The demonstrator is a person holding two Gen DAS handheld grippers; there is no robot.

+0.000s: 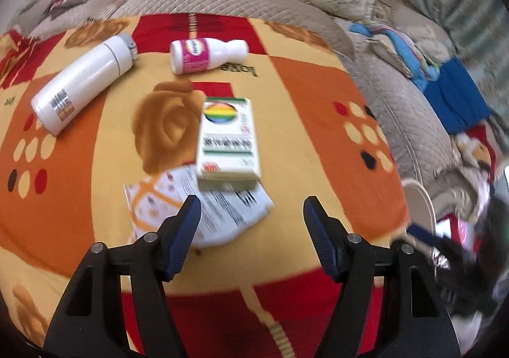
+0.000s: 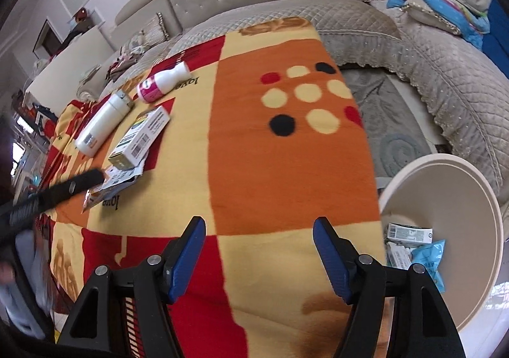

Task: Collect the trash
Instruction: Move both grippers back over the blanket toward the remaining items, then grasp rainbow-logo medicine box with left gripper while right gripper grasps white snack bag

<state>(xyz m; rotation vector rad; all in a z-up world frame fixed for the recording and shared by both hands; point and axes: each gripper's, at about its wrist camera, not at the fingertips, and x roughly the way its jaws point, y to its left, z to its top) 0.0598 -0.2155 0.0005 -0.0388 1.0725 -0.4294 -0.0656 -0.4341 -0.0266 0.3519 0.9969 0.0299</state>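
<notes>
My left gripper [image 1: 253, 210] is open and empty, just above a flat printed wrapper [image 1: 219, 215] on the blanket. A white carton with a rainbow circle [image 1: 227, 141] lies on the wrapper's far end. Beyond it lie a small white bottle with a pink label [image 1: 203, 56] and a white flask [image 1: 82, 84]. My right gripper [image 2: 259, 230] is open and empty over the orange blanket [image 2: 286, 151]. A cream trash bin [image 2: 461, 230] at the right holds several wrappers [image 2: 416, 246]. The right wrist view shows the carton [image 2: 140, 138], bottle [image 2: 162, 83], flask [image 2: 101, 122] and left gripper's arm [image 2: 47, 196].
A quilted beige sofa [image 1: 222, 2] with cushions curves behind the table. Blue and coloured cloths [image 1: 445, 87] lie on the sofa at the right. A grey patterned rug [image 2: 391, 122] covers the floor between table and sofa.
</notes>
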